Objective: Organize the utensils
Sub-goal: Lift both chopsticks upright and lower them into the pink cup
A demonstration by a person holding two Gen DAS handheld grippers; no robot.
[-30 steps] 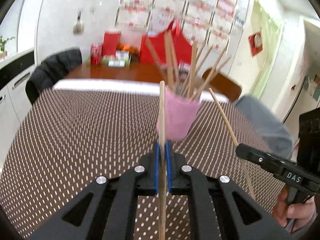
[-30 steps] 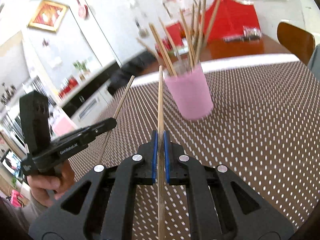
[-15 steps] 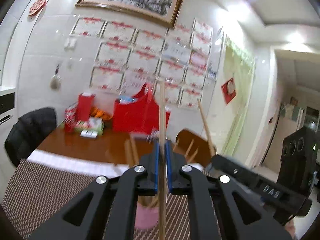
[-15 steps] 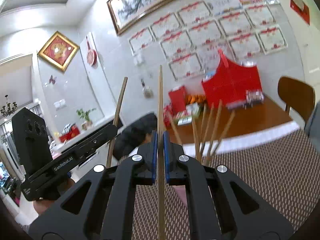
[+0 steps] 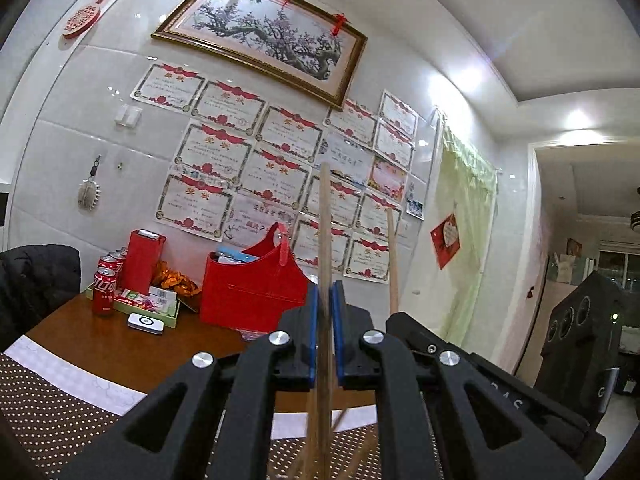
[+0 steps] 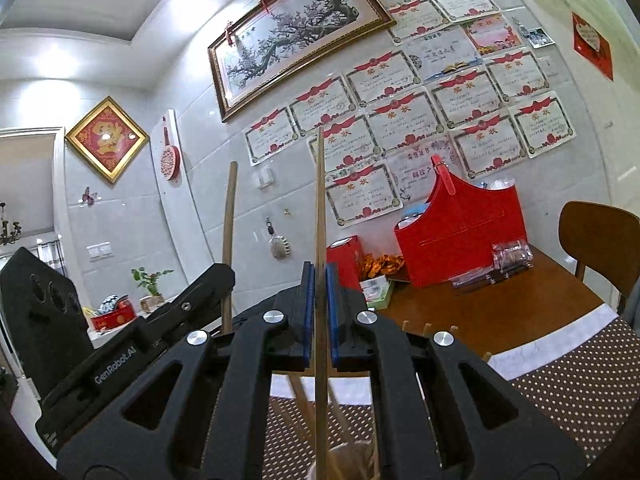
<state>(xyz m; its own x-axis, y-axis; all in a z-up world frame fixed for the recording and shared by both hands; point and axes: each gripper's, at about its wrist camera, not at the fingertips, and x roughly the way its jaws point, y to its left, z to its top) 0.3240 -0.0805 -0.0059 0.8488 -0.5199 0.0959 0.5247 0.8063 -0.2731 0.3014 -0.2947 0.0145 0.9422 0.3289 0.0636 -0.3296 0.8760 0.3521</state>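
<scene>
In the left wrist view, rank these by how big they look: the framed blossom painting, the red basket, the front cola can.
Largest to smallest, as they appear:
1. framed blossom painting
2. red basket
3. front cola can
The painting hangs farther back, so its true lead is probably greater.

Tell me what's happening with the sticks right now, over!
Left gripper jaws shut on one upright chopstick. Right gripper jaws shut on another chopstick. Cup of chopsticks just below. Nothing in the way.

Home dining room: table (image 5: 120, 352), framed painting (image 5: 264, 36), certificates (image 6: 420, 92)
</scene>
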